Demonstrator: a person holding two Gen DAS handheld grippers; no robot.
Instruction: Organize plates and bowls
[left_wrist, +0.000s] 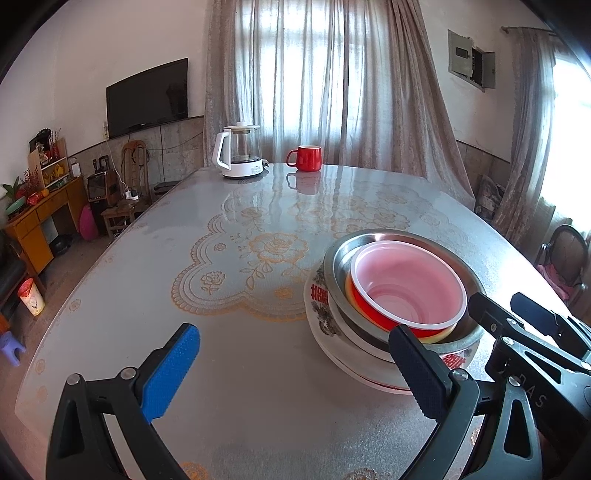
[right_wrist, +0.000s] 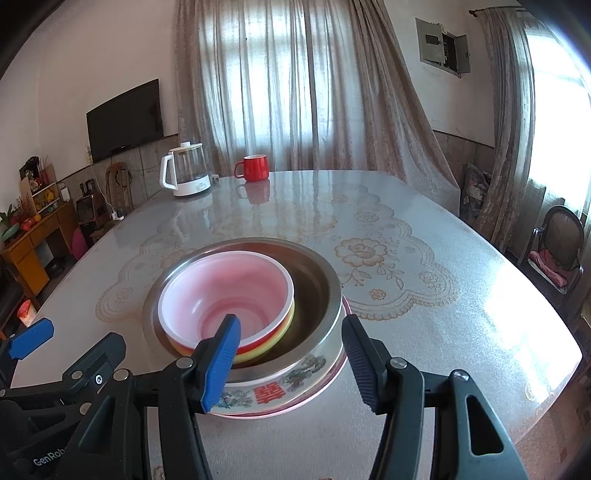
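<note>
table (right_wrist: 424, 295): lace-patterned, glass-topped; carries the stack near its 6 o'clock edge.
stack: porcelain plates (right_wrist: 273, 397) lowest, steel bowl (right_wrist: 317, 284) on them, red plastic bowl (right_wrist: 225, 295) nested at its 9 o'clock side.
right gripper (right_wrist: 291, 363): jaws about half open, empty, astride the stack's near rim.
left gripper (left_wrist: 299, 373): jaws wide, empty, stack at its 2 o'clock.
advice: judged nearly done; withdraw straight, without nudging the rim.

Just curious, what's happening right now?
Left gripper open, right gripper open, both empty. Bowls stacked on plates. Nothing in the way.
</note>
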